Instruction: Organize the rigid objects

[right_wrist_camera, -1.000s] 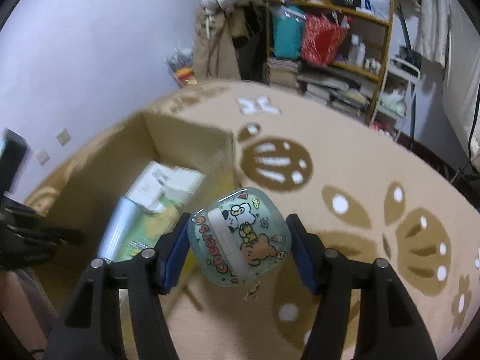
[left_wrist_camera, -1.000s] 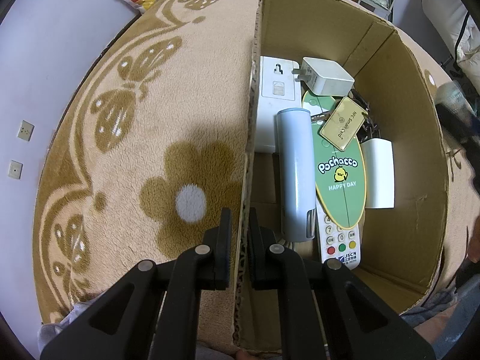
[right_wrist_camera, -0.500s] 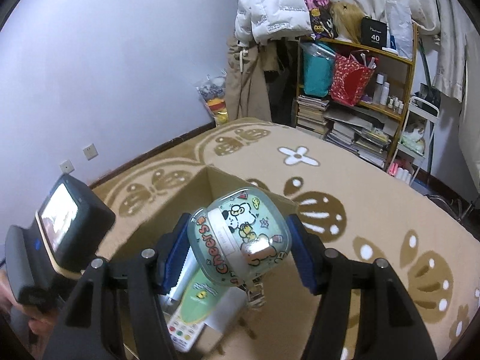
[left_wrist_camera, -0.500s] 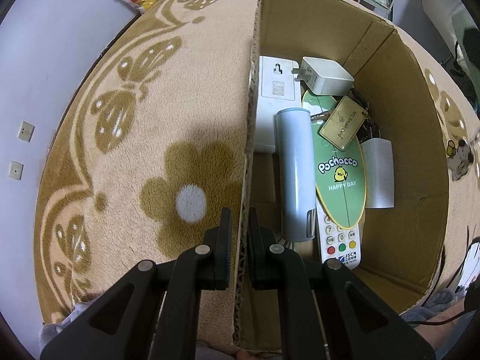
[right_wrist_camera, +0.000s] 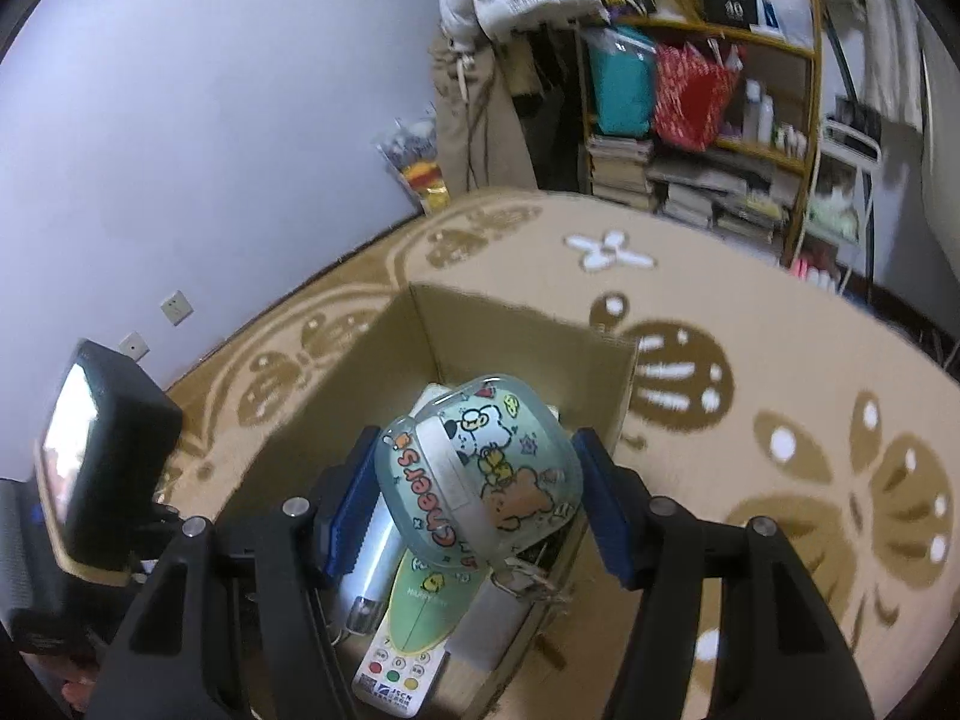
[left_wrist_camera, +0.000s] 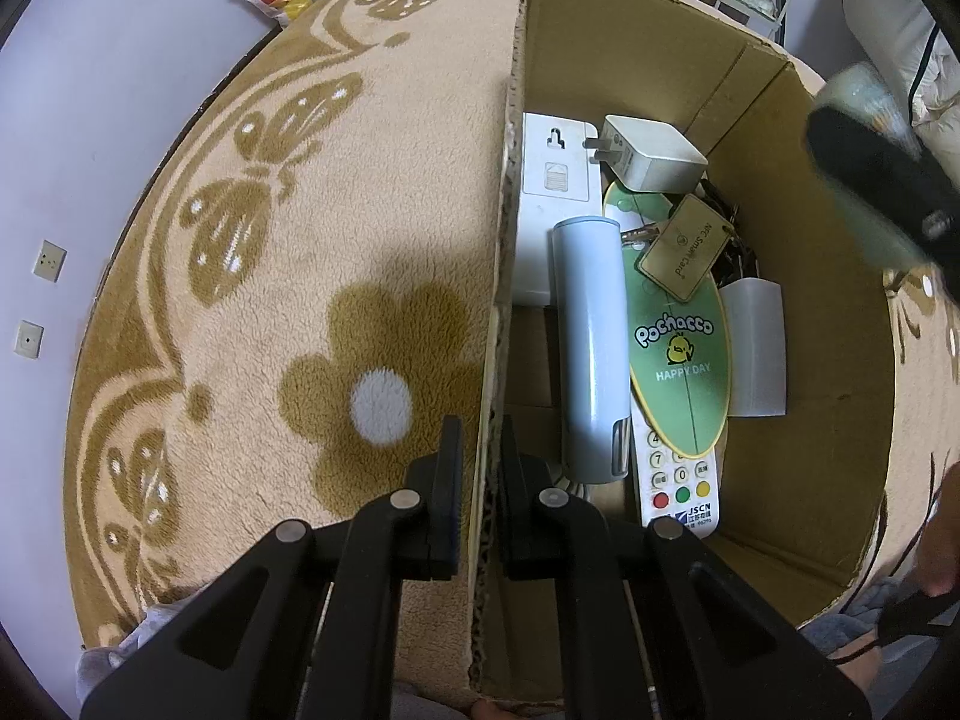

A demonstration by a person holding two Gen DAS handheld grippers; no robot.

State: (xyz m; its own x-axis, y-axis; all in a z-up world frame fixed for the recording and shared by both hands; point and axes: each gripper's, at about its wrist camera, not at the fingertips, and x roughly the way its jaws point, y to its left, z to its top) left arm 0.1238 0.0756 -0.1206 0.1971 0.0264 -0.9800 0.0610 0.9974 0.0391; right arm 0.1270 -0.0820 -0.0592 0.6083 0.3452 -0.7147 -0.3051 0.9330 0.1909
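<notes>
Holding, right gripper [right_wrist_camera: 477, 501]: a rounded mint-green case [right_wrist_camera: 480, 474] with cartoon stickers and the word "Cheers" was pinched between the blue-padded fingers [right_wrist_camera: 351, 516], above the open cardboard box [right_wrist_camera: 522, 330].
Case detail: a small metal clasp [right_wrist_camera: 528, 579] was seen hanging from its lower edge.
Left gripper [left_wrist_camera: 480, 462]: the near-left wall of the box was clamped between the two black fingers [left_wrist_camera: 450, 480], one outside on the carpet [left_wrist_camera: 270, 300] side and one inside.
Box contents: a pale blue cylinder [left_wrist_camera: 591, 348], a green oval "Pochacco" card [left_wrist_camera: 678, 348], a white remote [left_wrist_camera: 678, 492] partly under the card, a white plug adapter [left_wrist_camera: 651, 153], a white flat box [left_wrist_camera: 555, 180], a tan tag [left_wrist_camera: 684, 246] and a translucent white piece [left_wrist_camera: 756, 348] were laid on the floor of the box.
Surroundings: a beige carpet with brown flower and butterfly patterns was spread under the box; a cluttered shelf [right_wrist_camera: 690, 120] was stood against the far wall.
</notes>
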